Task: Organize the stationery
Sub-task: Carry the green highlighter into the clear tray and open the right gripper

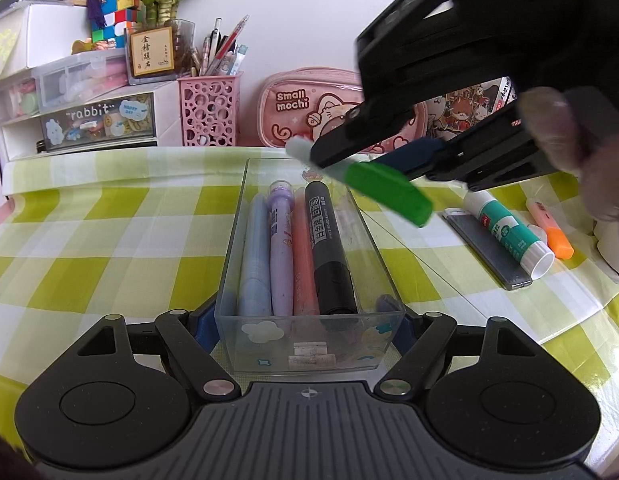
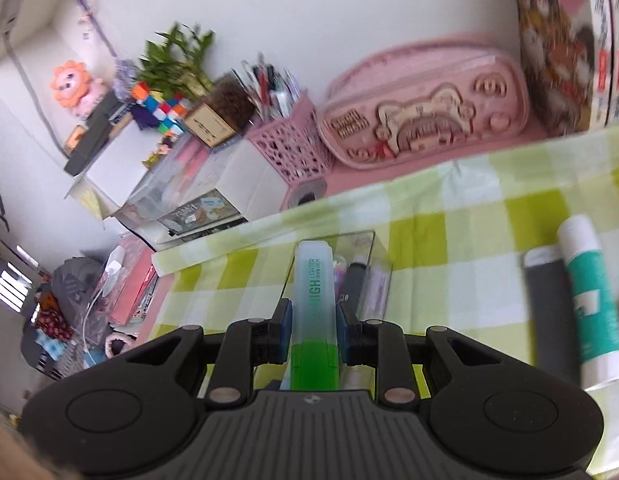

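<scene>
Left gripper (image 1: 309, 316) clamped the clear tray's (image 1: 373, 240) near end | right gripper (image 2: 313, 320) pinched a green highlighter (image 2: 314, 312) mid-barrel, above the tray's far end | advice — align it with the markers (image 1: 327, 248), lower into the free slot, then release.

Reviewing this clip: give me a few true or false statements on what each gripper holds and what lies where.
1. The right gripper grips a green highlighter. True.
2. The clear tray is empty. False: four markers lie in it, including a black marker.
3. The left gripper clamps the tray's near end. True.
4. The glue stick lies in the tray. False: it lies on the checked cloth, partly on a grey case.
</scene>
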The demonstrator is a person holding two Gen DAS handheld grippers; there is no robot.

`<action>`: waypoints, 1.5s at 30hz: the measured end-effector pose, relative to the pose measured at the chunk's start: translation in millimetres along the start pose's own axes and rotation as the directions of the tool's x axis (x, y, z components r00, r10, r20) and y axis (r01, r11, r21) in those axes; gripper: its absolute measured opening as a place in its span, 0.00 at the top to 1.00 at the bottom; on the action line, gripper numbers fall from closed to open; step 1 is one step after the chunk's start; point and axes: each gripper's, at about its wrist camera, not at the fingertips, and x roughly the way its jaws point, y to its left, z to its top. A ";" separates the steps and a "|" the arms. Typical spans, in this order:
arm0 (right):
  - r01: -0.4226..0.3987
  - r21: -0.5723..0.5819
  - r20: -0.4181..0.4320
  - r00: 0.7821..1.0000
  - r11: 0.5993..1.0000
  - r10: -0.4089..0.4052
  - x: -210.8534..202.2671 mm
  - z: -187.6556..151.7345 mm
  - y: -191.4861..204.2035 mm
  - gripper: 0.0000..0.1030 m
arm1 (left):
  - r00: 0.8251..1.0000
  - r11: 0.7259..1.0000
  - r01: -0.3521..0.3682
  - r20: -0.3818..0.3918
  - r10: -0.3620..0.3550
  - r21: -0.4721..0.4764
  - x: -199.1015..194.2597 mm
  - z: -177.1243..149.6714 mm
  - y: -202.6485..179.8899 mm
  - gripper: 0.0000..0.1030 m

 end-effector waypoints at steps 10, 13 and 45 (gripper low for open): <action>0.025 0.080 -0.071 0.997 0.996 -0.020 30.8 8.4 2.8 0.53 | 1.000 1.000 0.000 0.000 0.000 0.000 0.0 0.0 -0.1 0.25; 0.027 0.082 -0.090 0.996 0.996 -0.019 35.6 8.8 4.8 0.53 | 1.000 1.000 0.000 0.000 0.000 0.000 0.0 0.0 0.0 0.25; 0.026 0.007 -0.027 0.999 1.000 -0.025 -5.4 -0.2 -3.0 0.44 | 1.000 1.000 0.005 0.001 -0.005 -0.001 0.4 0.2 -0.6 0.25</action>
